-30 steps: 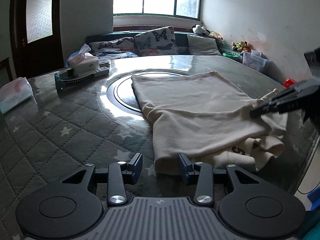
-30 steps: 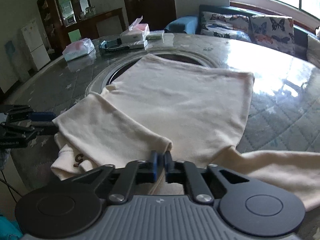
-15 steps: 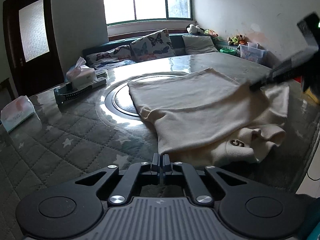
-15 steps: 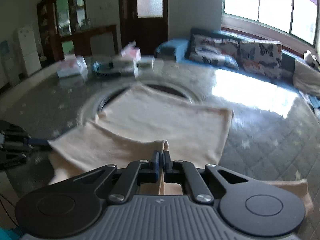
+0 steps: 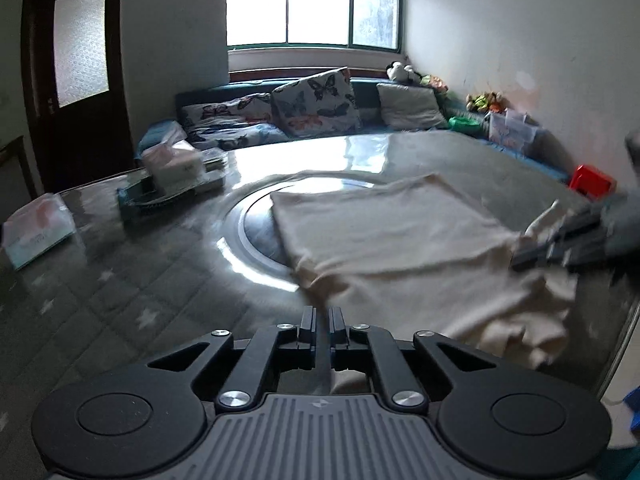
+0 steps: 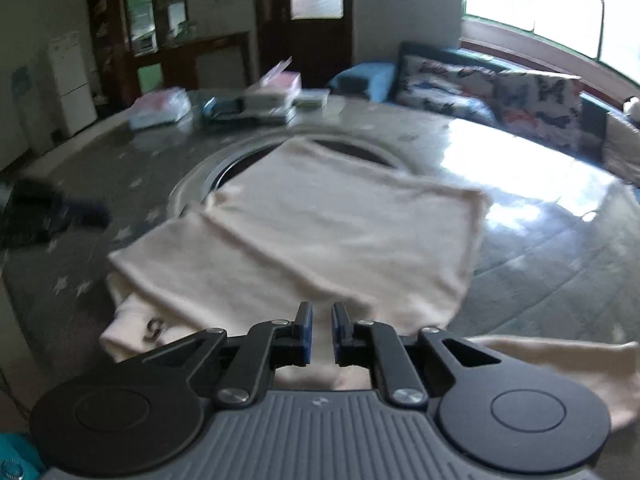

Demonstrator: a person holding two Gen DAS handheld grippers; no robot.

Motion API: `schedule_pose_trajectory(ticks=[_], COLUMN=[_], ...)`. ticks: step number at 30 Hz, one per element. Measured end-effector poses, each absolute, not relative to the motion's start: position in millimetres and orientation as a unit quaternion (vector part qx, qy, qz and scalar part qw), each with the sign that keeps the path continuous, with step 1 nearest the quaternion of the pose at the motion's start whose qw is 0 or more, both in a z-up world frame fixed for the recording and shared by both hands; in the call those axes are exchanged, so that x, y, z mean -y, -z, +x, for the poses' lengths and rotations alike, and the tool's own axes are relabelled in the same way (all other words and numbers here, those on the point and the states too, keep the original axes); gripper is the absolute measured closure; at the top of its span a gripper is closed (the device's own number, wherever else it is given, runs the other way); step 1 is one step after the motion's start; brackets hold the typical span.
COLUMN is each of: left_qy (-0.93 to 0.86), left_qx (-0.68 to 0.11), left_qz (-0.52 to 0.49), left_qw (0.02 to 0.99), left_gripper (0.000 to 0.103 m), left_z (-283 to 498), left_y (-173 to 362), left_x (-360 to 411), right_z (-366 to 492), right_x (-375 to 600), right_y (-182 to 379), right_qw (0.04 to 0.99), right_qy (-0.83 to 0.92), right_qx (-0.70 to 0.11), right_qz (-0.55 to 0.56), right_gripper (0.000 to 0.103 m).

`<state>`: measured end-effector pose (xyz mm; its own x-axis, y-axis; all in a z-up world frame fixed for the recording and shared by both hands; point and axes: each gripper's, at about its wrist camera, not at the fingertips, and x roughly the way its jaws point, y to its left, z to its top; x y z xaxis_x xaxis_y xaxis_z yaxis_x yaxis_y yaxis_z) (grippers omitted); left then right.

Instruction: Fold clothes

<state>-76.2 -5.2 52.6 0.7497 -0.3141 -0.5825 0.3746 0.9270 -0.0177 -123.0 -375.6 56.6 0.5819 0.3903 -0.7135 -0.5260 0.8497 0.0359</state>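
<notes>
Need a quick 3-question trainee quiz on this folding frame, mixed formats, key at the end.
1. True or false: the right gripper has cloth clamped between its fingers.
2. Multiple choice: the cream garment lies partly over which feature? A) a round inset ring in the table B) a tissue box C) a cushion
3. Fill in: the left gripper has its jaws slightly ____, with nothing visible between them.

Key: 1 false, there is a gap between the jaws and the cloth lies beneath them; 2 A; 3 apart.
</notes>
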Motion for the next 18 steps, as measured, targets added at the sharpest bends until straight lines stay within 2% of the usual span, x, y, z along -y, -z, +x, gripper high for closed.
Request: schedule_pose_trajectory(ticks=[4,14,15,16,18], left_qy=[0.197,0.187,0.186,0.186,0.189], left_qx=[-0.307,-0.348,-0.351,-0.352,-0.347], left_qz=[0.042,0.025,0.024,0.023,0.025], left_qw=[0.93,0.918,0.917,0.917,0.918], left_gripper=[0.091,0.091,0.091,0.089,0.081], left_z=[-55.3,-20.1,-19.5,-20.0,-23.2], left_y=[-50.4,-23.2,-20.7,-19.8,-22.1], left_x=[25.4,47.8,47.7,47.5,48.8], right_z=[-126.2,-137.1,-138.1,-139.2,-140.0], right_x=[376.7,440.9,448.1,455.2,471.6], right_y=[-44.6,-52.0,-52.9,-53.8,-54.7], right_qw=[0.879,0.909,0.911,0.914,0.919], right_qy=[-0.258,-0.164,-0.152,-0.141,-0.113], right_qx=[-0.392,-0.382,-0.38,-0.379,-0.376], right_qz=[-0.083,-0.045,-0.041,-0.038,-0.03], right_gripper=[0.093,0.091,0.088,0.08,0.078])
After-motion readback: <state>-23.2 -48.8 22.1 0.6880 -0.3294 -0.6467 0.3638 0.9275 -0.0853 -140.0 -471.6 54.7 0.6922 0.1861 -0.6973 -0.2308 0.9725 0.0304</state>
